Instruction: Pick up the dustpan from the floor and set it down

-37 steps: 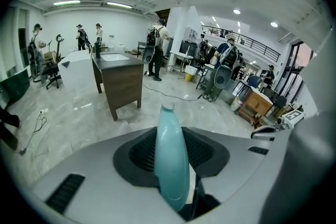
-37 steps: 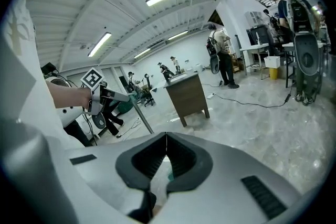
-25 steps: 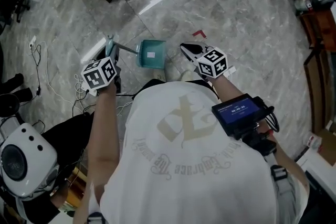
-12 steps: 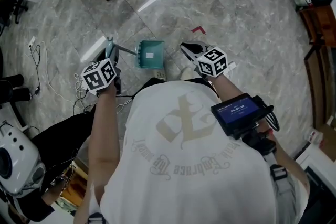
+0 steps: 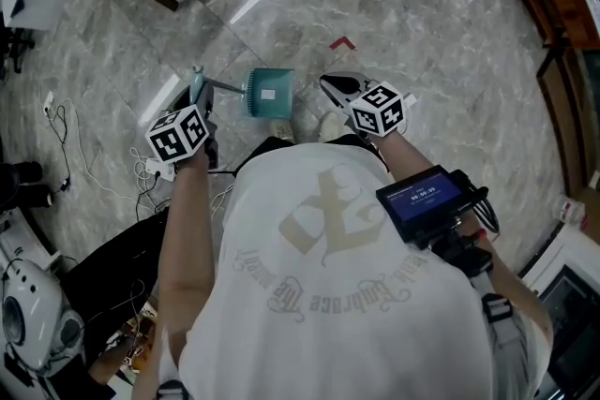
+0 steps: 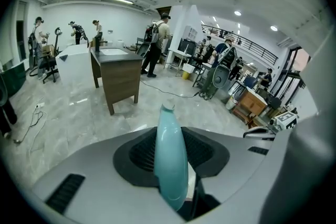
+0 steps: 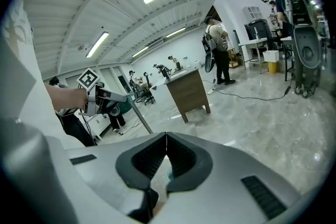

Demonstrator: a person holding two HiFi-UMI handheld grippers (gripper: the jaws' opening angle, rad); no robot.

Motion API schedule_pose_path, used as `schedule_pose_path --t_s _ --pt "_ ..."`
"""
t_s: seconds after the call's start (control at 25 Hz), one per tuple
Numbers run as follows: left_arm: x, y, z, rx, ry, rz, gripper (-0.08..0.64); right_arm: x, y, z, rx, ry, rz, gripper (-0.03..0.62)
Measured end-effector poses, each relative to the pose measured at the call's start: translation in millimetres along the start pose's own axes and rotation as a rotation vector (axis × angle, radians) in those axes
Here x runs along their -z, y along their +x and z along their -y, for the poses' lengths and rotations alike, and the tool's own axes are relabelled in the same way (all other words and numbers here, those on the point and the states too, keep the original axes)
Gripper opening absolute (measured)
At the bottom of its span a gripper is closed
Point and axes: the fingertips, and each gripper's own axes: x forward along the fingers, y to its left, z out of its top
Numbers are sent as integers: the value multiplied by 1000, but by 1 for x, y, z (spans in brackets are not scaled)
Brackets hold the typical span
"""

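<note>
Gripping the dustpan [image 5: 269,94] by its handle [image 6: 170,165] with our left gripper [image 5: 198,92], right gripper [image 5: 330,89] closed on nothing, we judge lowering it flat to the floor [image 5: 422,33] comes next

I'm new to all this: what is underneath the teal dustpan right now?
Grey marble floor shows beside the dustpan. The patch straight beneath is covered by the pan, so nothing there can be seen.

Glossy marble-look floor [image 5: 422,61], teal dustpan [image 5: 269,94] prob. smooth plastic, wood desk [image 6: 118,78]
</note>
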Motion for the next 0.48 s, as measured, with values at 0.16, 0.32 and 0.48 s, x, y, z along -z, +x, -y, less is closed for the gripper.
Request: schedule_pose_path --t_s 0.16,0.32,0.48 --pt "-8 20 10 47 31 -25 137 2 -7 10 48 33 16 17" --pt "-3 26 24 102 79 -31 137 17 -23 4 104 49 37 17" --pt "24 20 36 164 142 -25 135 52 -41 -23 172 52 81 17"
